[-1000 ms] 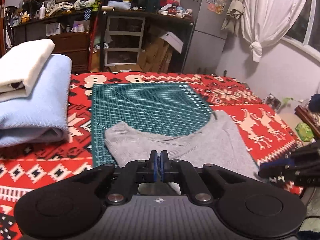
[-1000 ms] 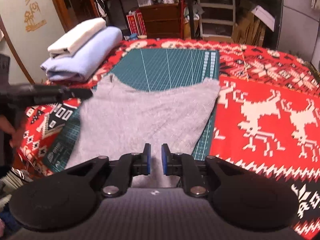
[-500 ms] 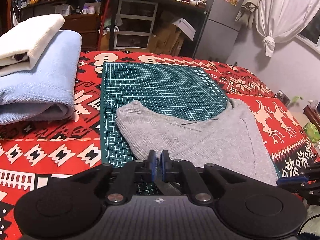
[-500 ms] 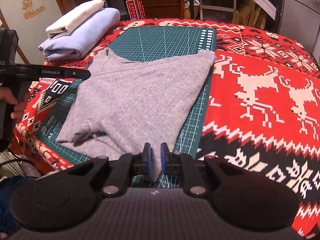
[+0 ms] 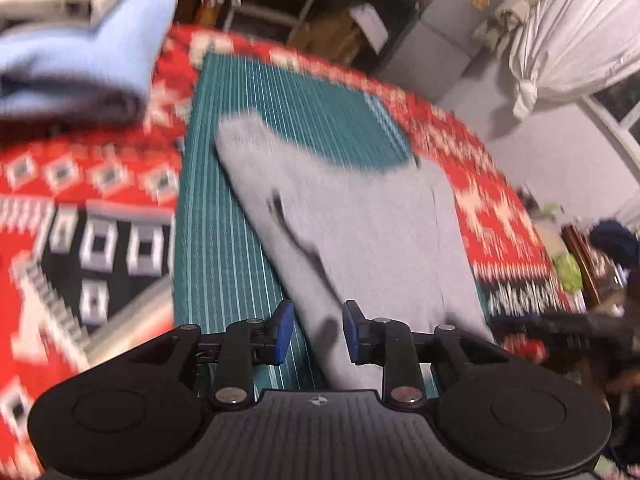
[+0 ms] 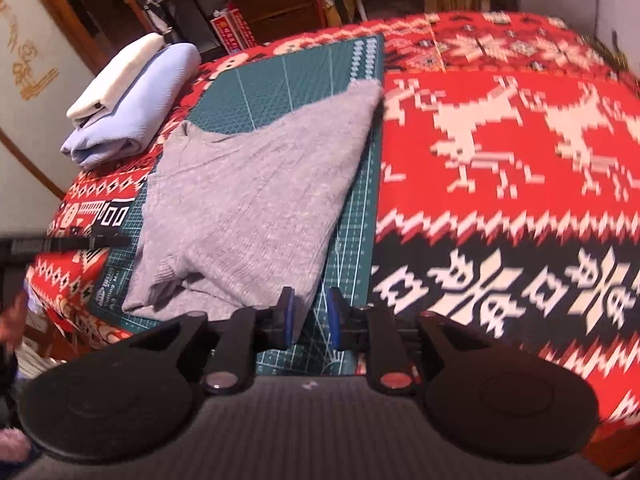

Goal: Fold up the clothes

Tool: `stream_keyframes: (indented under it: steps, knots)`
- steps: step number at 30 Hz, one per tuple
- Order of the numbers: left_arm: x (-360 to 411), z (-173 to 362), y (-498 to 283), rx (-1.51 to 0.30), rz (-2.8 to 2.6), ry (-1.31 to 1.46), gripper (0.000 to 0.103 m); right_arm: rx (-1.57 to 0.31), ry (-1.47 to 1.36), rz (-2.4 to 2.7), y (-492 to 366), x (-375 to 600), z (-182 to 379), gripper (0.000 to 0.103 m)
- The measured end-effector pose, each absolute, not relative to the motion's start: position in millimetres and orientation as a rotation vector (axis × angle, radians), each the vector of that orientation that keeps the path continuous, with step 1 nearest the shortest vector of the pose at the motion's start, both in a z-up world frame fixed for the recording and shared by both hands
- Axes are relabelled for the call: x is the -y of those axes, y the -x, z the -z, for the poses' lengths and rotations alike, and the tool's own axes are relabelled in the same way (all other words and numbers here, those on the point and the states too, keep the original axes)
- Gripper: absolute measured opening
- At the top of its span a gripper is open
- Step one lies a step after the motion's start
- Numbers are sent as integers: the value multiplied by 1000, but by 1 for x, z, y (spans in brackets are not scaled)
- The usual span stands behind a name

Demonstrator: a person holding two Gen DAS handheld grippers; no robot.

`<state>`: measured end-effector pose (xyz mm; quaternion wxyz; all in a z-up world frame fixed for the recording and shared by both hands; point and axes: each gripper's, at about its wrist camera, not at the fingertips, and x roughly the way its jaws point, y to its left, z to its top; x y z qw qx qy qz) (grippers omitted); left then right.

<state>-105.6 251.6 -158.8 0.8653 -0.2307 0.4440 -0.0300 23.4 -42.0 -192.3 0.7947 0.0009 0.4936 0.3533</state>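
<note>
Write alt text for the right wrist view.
The right gripper hangs open over the near corner of a grey garment spread on a green cutting mat. Folded blue and white laundry is stacked on the red patterned cloth behind.

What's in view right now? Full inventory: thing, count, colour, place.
grey garment: 1, grey, spread on the mat, near edge by both grippers
cutting mat: 1, green, on the blanket
patterned blanket: 1, red, white and black, covers the surface
folded clothes: 2, white on light blue, stacked left of the mat
curtain: 1, white, knotted, by the window
left gripper: jaws just opening, cloth between them
right gripper: jaws just opening, at the garment's corner
</note>
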Motion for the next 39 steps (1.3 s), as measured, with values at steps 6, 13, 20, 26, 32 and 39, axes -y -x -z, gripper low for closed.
stream_keyframes:
  steps: [6,13,20,26,32,39]
  knots:
    - [-235,167,116,-952,78,510,23,-1087,-32,-757,-21,39,199,19]
    - [-229,163,120,-947,74,460,5,-1057,58,-783,-8,26,194,5]
    - [-239,158,145,-947,80,459,6,-1083,84,-820,14,36,190,7]
    - [-234,132,152,-831,96,391,7,-948,143,-840,27,37,165,12]
    - [-191,124,114,-768,277,313,7,-882,184,-946,25,-2,163,11]
    - [-163,160,90,-886,296,211,4,-929,253,-992,36,-25,187,10]
